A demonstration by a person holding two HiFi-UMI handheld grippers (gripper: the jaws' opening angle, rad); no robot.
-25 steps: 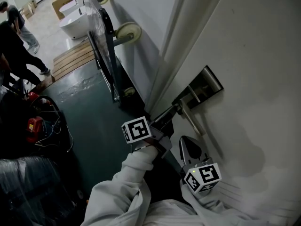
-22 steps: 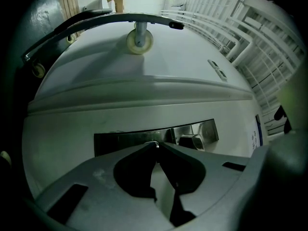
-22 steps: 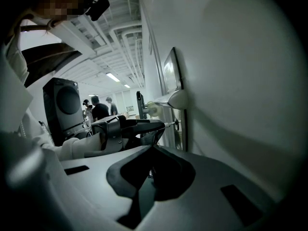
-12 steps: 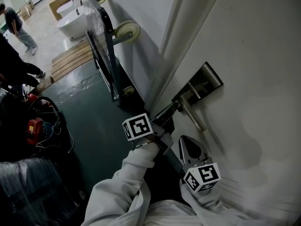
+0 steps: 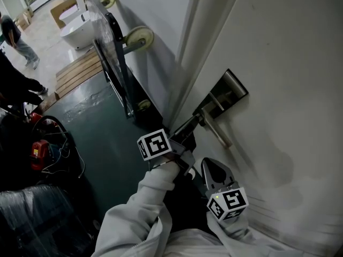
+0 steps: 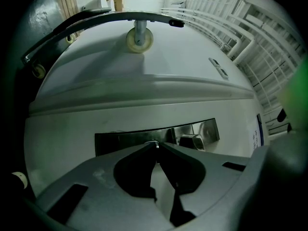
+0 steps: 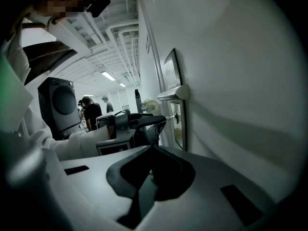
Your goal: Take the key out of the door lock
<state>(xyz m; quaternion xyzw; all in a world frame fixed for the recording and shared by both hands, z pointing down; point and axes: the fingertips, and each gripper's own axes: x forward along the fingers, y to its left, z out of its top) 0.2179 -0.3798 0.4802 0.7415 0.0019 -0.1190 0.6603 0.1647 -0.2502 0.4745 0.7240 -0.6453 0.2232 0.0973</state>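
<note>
Over on the left, the left gripper (image 5: 196, 122) is right up at the door (image 5: 289, 63), reaching out about level. Its jaws are pinched together on the key (image 7: 171, 119); in the left gripper view you just catch a sliver of bright metal nipped at the very tips. The key sits in the lock, its shaft running from those tips straight into the dark lock plate (image 5: 231, 84), just below the lever handle (image 5: 218, 131).

So by my reading we're at the pull: the grip is made and the key is not yet out. The next move calls for a straight draw back along the key's own line, away from the door. Any twist or sag could bind it or cost that thin pinch. It may need turning to its release position first; I can't tell how it's turned.

Further right, the right gripper (image 5: 208, 161) hangs low beside the door, below the handle, jaws closed on nothing.
</note>
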